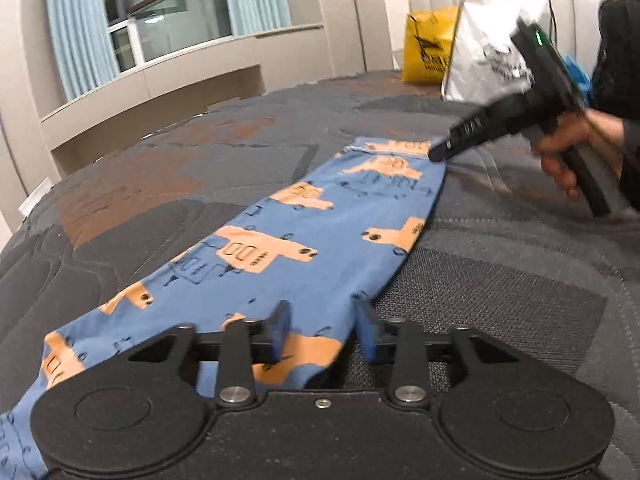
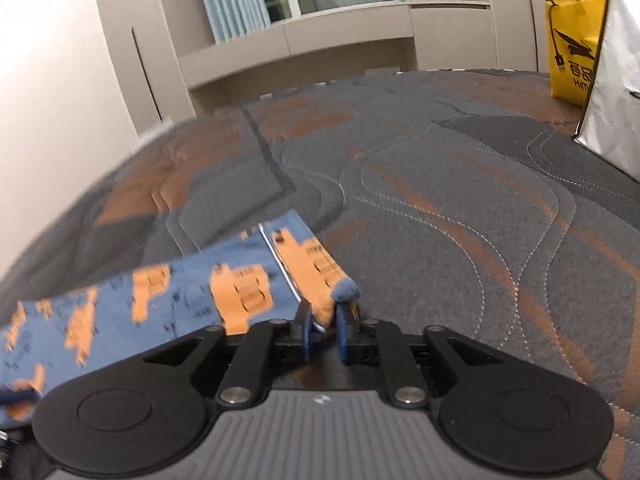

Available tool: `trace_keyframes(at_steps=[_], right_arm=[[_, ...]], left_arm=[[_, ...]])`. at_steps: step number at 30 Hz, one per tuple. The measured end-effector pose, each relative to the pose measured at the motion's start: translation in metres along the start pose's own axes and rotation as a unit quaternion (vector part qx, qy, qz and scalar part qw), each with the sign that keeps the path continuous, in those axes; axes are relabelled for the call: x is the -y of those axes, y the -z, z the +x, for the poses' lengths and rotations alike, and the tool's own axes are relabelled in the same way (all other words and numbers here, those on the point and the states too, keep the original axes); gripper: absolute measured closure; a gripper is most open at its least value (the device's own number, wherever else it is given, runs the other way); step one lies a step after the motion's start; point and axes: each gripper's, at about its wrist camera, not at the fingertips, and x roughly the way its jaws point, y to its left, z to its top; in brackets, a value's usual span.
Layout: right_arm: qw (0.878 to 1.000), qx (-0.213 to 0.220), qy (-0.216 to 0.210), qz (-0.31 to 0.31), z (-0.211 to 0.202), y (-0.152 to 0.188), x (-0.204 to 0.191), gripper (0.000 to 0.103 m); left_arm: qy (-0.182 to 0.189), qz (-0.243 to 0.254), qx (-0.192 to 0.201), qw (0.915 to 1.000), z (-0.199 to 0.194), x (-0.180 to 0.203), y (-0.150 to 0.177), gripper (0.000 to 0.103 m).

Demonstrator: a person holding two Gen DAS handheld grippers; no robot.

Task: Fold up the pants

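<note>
Presently catalogued, one pair of pants: blue fabric printed with orange blocky figures and dark line drawings, lying flat and folded lengthwise into a long narrow strip on a bed. The bed carries a quilted cover in grey with rust-orange patches and pale stitched curves.

Left tool: black linkage, blue fingers, set low at the near part of the strip. Its jaws stand apart, one finger over the fabric, the other at the fabric's right edge; neither pad presses the cloth.

Right tool: same build, grey ribbed body, at the far end of the strip. In the left wrist view its black nose reaches the waistband corner, with a person's hand around the handle and a dark sleeve behind it. In its own view the jaws are slightly parted, and the blue corner of the waistband sits between the fingers; whether the pads touch it cannot be told. A thin pale band crosses the fabric just behind that corner.

Other items on the bed, well apart from the pants: one yellow bag with dark print, one white bag beside it, partly overlapping it.

Background: beige cabinetry, a window, light blue curtains.
</note>
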Motion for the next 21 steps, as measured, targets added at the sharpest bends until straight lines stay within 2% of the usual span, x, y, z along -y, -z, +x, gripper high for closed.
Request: trace_keyframes(at_steps=[1,2,4,5,6,8,10,13,16,19,21], right_arm=[[1.0,0.003,0.014,-0.012,-0.001,0.001,-0.002,0.048],[0.999,0.008,0.03,-0.026,-0.002,0.002,-0.004,0.033],[0.997,0.025,0.061,-0.05,-0.008,0.004,-0.009,0.021],[0.995,0.031,0.07,-0.059,-0.01,0.005,-0.013,0.019],[0.994,0.038,0.072,-0.068,-0.014,0.005,-0.018,0.018],[0.994,0.048,0.055,-0.086,-0.018,0.002,-0.034,0.009],[0.992,0.057,0.012,-0.112,-0.02,-0.001,-0.061,0.004],[0.983,0.048,-0.085,-0.157,-0.011,-0.006,-0.118,0.004],[0.966,0.023,-0.166,-0.196,0.01,-0.008,-0.186,0.007],[0.943,-0.003,-0.227,-0.242,0.036,-0.006,-0.258,0.021],[0.927,-0.019,-0.254,-0.274,0.053,-0.002,-0.299,0.026]], left_arm=[[-0.008,-0.008,0.008,0.9999,-0.007,-0.004,0.001,0.046],[-0.021,-0.016,0.016,0.9995,-0.015,-0.009,0.003,0.037],[-0.059,-0.036,0.031,0.9971,-0.034,-0.023,0.008,0.022],[-0.081,-0.046,0.039,0.9949,-0.045,-0.032,0.013,0.016],[-0.102,-0.055,0.047,0.9922,-0.055,-0.039,0.017,0.013],[-0.162,-0.073,0.057,0.9824,-0.079,-0.06,0.031,0.009],[-0.218,-0.093,0.052,0.9702,-0.1,-0.08,0.048,0.009],[-0.29,-0.127,0.045,0.9474,-0.134,-0.11,0.075,0.009],[-0.348,-0.173,0.044,0.9205,-0.168,-0.137,0.102,0.009],[-0.369,-0.216,0.04,0.9031,-0.19,-0.161,0.127,0.009],[-0.368,-0.237,0.039,0.8984,-0.198,-0.172,0.142,0.009]])
